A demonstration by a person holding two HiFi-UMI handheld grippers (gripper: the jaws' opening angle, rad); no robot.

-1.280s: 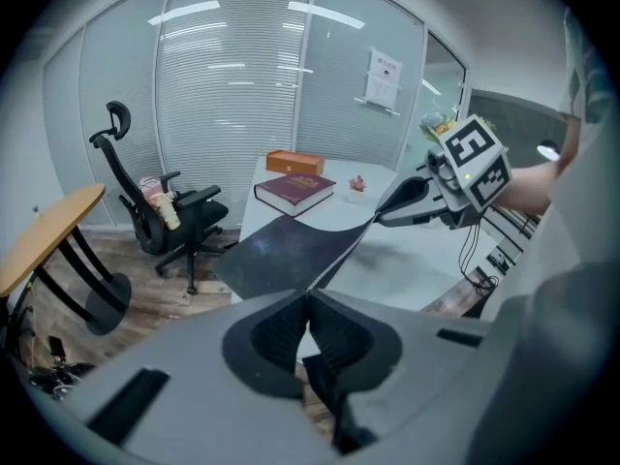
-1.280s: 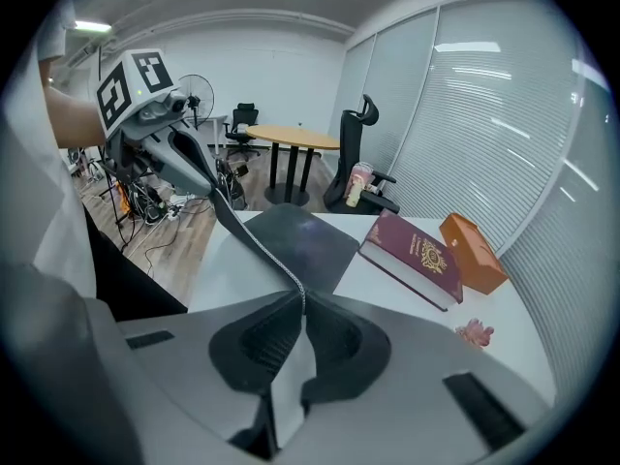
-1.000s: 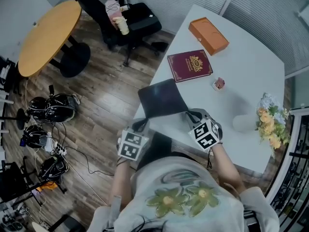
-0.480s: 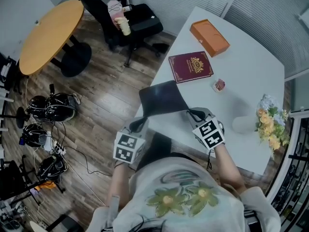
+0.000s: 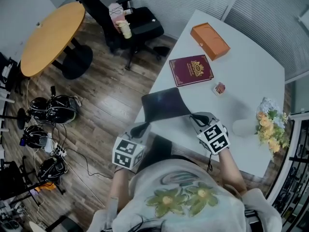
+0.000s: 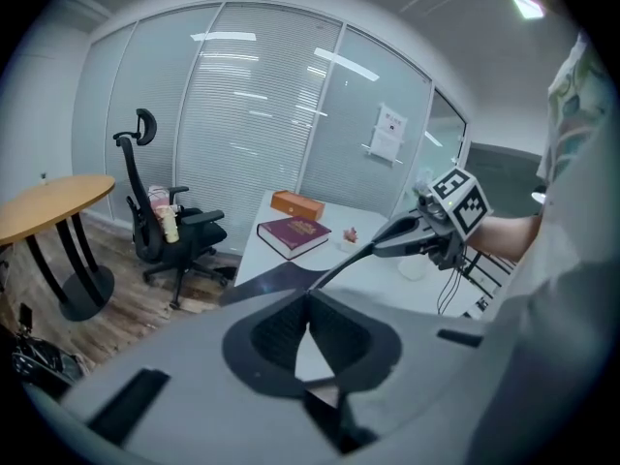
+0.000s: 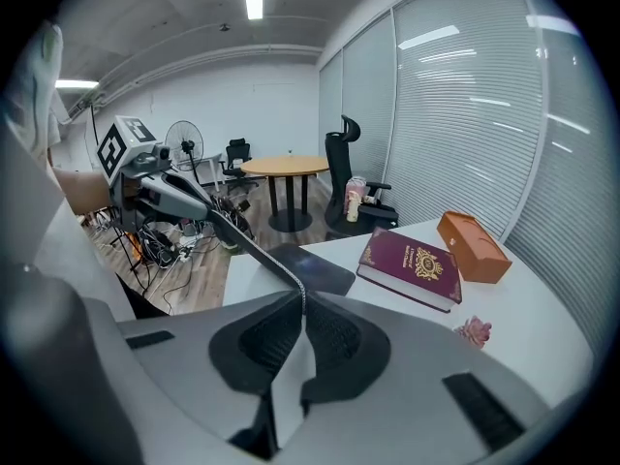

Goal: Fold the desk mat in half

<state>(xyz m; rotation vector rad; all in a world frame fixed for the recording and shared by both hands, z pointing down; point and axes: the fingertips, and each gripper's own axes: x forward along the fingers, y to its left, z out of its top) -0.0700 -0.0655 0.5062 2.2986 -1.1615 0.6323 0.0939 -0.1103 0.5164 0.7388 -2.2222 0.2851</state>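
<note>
Desk mat (image 5: 163, 104) was at the near-left corner of the white table (image 5: 251, 66), dark side up. Its far part lay flat on the tabletop, just short of the maroon book (image 5: 191, 70). Its near edge was held up clear of the table, strung between the two grippers.

Left gripper (image 5: 143, 127): jaws clamped together on the mat's near edge, at the left corner. Its own view showed the thin mat edge pinched between the pads and running straight across to the other gripper.

Right gripper (image 5: 194, 117): same story, jaws pressed onto the near edge at the right corner. Its view showed the edge leaving the pads and running out to the left gripper.

Both pointed down and forward over the table edge, marker cubes toward the person.

Rest of the table:
- The orange box (image 5: 209, 35) sat at the far end, beyond the book.
- A small pink item (image 5: 219, 88) lay just right of the book, apart from the mat.
- A flower bunch (image 5: 268, 124) stood at the right edge.

Off the table, a black office chair (image 5: 128, 23) and a round wooden table (image 5: 50, 35) stood on the wood floor, with cables and gear at far left.
</note>
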